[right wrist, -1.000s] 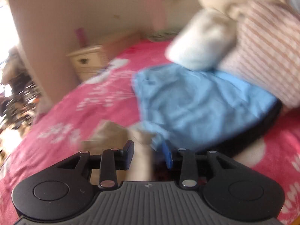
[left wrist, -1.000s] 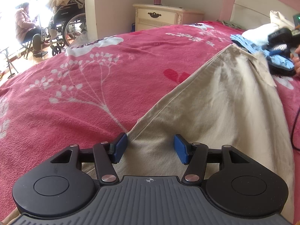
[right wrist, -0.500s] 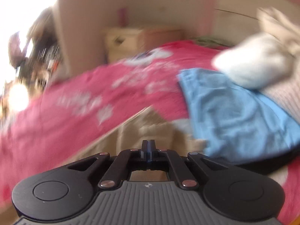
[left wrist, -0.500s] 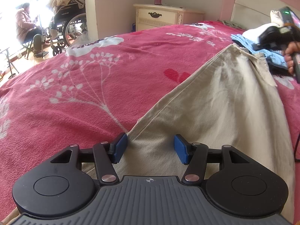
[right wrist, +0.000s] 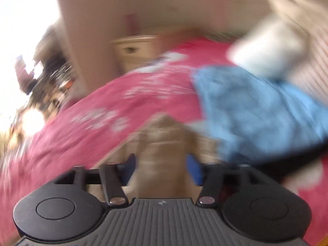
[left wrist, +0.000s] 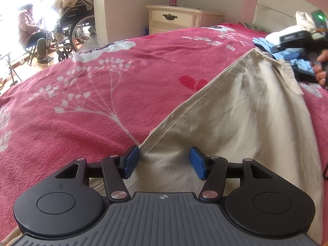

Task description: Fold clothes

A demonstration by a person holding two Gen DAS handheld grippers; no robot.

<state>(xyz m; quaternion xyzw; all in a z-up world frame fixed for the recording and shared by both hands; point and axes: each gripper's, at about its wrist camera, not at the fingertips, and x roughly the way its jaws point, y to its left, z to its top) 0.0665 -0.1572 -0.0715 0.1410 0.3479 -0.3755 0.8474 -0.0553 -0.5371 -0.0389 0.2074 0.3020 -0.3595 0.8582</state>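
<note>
We see the beige trousers (left wrist: 235, 110) spread flat across the pink flowered blanket (left wrist: 92, 102) of the bed, one straight hem edge running diagonally from our near side up toward the headboard. Our left tongs (left wrist: 165, 162) sit low over the near end of the cloth, their blue pads standing apart with fabric lying between them; the left pad is at the cloth's edge, and neither pad pinches anything. At the far end, the right tongs (right wrist: 162, 167) are opening, jaws spreading with a bunched fold of the same beige cloth between them; that view is badly smeared, but the pads appear clear of the fabric. Just beyond that end lies a light blue garment (right wrist: 256, 110), and past it a white bundle (right wrist: 268, 51) near the headboard. From the left view, a hand (left wrist: 320, 69) grips the black right tool at the frame's edge. Behind the bed stand a cream nightstand (left wrist: 174, 20), a wheelchair (left wrist: 75, 32) and a seated person (left wrist: 28, 30) by the bright window.
</note>
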